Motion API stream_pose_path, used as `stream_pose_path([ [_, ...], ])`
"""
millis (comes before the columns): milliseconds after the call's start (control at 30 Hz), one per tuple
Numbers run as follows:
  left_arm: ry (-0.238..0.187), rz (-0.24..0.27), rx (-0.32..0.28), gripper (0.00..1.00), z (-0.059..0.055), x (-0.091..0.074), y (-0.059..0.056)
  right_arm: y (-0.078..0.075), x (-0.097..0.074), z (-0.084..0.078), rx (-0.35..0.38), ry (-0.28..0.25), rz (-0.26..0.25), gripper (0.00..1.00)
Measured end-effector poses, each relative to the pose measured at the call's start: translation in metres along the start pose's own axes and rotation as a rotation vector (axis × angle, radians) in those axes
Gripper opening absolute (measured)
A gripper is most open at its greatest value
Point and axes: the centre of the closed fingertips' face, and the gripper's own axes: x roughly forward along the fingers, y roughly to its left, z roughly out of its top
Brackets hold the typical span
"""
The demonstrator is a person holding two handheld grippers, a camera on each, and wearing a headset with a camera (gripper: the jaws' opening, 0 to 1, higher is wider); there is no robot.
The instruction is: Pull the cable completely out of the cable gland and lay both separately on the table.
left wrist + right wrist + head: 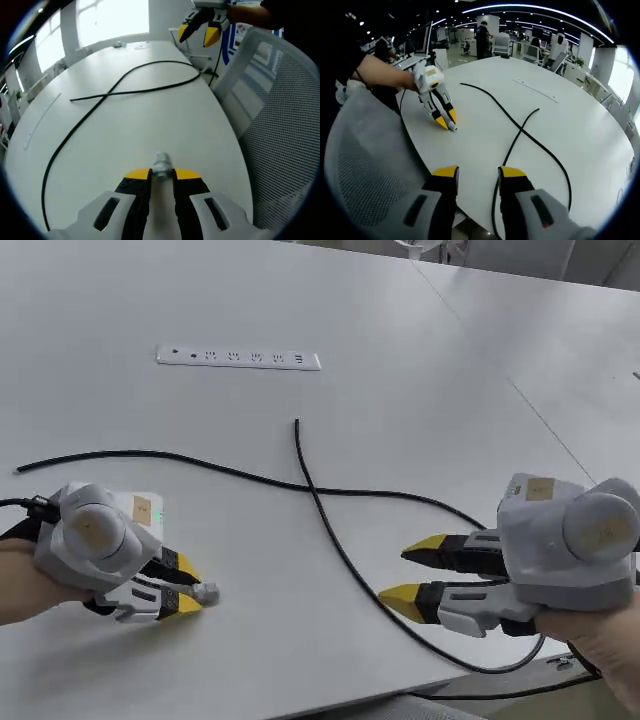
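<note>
- Fingers (137, 176) of the left gripper (188, 588) pinched the cable gland (161, 165) at 7 o'clock on the surface (400, 390).
- At 4 o'clock the right gripper (394, 573) held its fingers spread.
- Between them the cable (150, 453) lay loose, crossing itself.

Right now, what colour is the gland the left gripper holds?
The cable gland is pale grey, almost white. It shows best in the left gripper view.

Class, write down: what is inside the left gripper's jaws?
A small grey cable gland, clamped between the left gripper's yellow tips, its front end sticking out. The jaws cover its rear part. The cable lies apart on the table.
</note>
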Motion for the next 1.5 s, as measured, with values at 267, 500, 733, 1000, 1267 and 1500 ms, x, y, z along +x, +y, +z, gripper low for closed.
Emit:
stream_pose_path([
  [267, -0.074, 0.149, -0.145, 0.21, 0.021, -0.075, 0.015, 0.010, -0.005, -0.002, 0.013, 0.004, 0.042, 0.34],
  [500, -0.143, 0.215, -0.252, 0.30, 0.044, -0.153, -0.008, 0.026, -0.005, -0.005, 0.033, 0.025, 0.121, 0.36],
  [733, -0.268, 0.264, -0.527, 0.29, 0.053, -0.207, -0.048, 0.053, -0.013, -0.003, 0.032, 0.021, 0.216, 0.40],
  [1000, -0.233, 0.349, -0.576, 0.40, 0.026, -0.214, -0.093, 0.067, -0.032, 0.002, 0.092, -0.028, 0.224, 0.41],
  [1267, -0.257, 0.479, -0.660, 0.47, 0.010, -0.221, -0.110, 0.066, -0.041, 0.007, 0.235, -0.099, 0.154, 0.39],
  [1500, -0.316, 0.547, -0.756, 0.47, 0.001, -0.222, -0.105, 0.078, -0.034, 0.007, 0.298, -0.115, 0.127, 0.48],
])
